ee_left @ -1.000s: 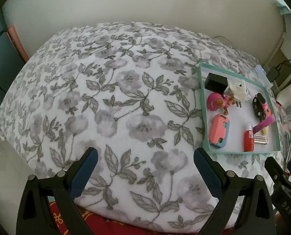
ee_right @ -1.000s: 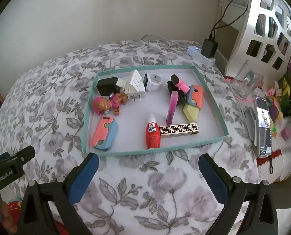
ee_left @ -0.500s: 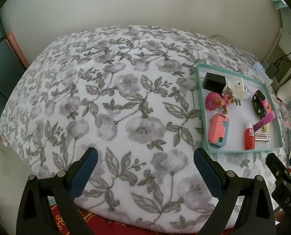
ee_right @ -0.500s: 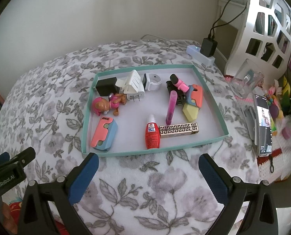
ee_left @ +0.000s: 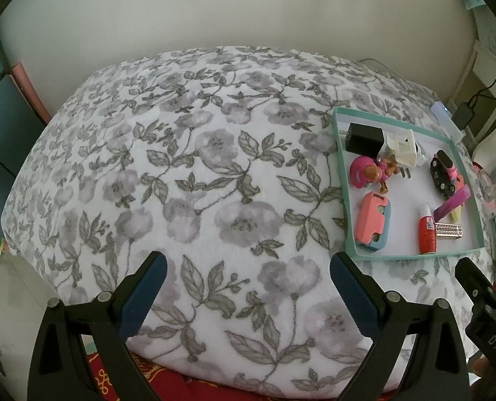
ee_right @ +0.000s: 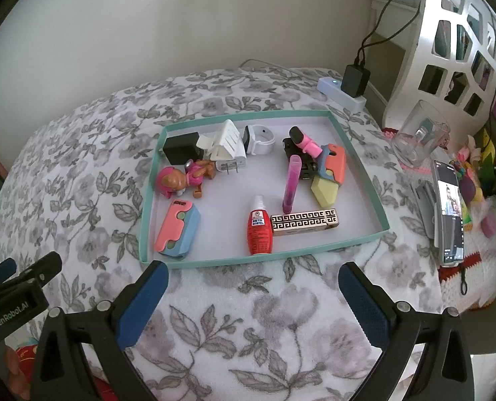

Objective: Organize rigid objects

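Note:
A teal-rimmed tray (ee_right: 368, 177) (ee_left: 343, 180) lies on the flowered blanket and holds several small items: a black charger (ee_right: 179, 148), a white plug (ee_right: 229, 150), a pink toy pup (ee_right: 181, 178), a pink-and-blue case (ee_right: 177, 229), a red bottle (ee_right: 258, 232), a gold patterned box (ee_right: 304, 222), a purple tube (ee_right: 291, 183) and a yellow piece (ee_right: 323, 187). My right gripper (ee_right: 253, 279) hangs open just short of the tray's near edge. Well left of the tray, my left gripper (ee_left: 248, 270) stands open over bare blanket.
A power strip (ee_right: 341, 92) with a black adapter sits behind the tray. To the right are a white lattice chair (ee_right: 448, 43), a clear cup (ee_right: 418, 137) and a phone (ee_right: 448, 214). The flowered blanket (ee_left: 188, 167) stretches left to a pale wall.
The left wrist view has pulled back and up a little, so the tray sits lower and smaller. The right gripper has barely moved. Both stay open.

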The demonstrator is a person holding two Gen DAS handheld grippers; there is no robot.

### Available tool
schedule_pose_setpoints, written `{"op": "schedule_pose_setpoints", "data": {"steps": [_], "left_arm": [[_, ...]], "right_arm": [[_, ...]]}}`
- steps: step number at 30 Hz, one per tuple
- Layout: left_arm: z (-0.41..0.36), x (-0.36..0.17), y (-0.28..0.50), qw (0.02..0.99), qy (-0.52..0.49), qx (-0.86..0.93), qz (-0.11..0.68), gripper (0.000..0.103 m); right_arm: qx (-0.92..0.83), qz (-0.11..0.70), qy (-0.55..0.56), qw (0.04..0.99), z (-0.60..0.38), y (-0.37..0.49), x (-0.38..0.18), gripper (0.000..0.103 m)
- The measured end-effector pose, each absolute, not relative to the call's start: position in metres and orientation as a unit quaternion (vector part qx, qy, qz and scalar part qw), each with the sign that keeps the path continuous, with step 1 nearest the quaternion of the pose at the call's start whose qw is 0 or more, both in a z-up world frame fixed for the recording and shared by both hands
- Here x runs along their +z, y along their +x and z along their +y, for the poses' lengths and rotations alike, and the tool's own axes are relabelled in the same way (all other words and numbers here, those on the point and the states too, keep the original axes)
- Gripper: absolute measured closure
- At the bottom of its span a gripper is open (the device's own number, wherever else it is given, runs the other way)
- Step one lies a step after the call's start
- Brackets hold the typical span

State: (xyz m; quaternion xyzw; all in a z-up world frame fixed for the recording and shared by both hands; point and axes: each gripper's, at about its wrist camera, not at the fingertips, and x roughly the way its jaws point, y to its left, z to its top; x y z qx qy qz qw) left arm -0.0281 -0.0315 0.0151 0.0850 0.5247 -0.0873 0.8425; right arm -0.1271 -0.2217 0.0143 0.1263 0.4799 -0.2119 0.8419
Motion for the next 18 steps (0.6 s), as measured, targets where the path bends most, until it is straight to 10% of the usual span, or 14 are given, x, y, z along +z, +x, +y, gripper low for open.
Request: {"op": "schedule_pose_setpoints", "data": {"steps": [18], "left_arm": [[-0.0313,0.0150,-0.0288,0.843,0.090,-0.088,0.523,0.005]], "right_arm": [[-0.210,0.481,0.128,0.842,-0.2230,-0.1277,0.0131,0.000]]}}
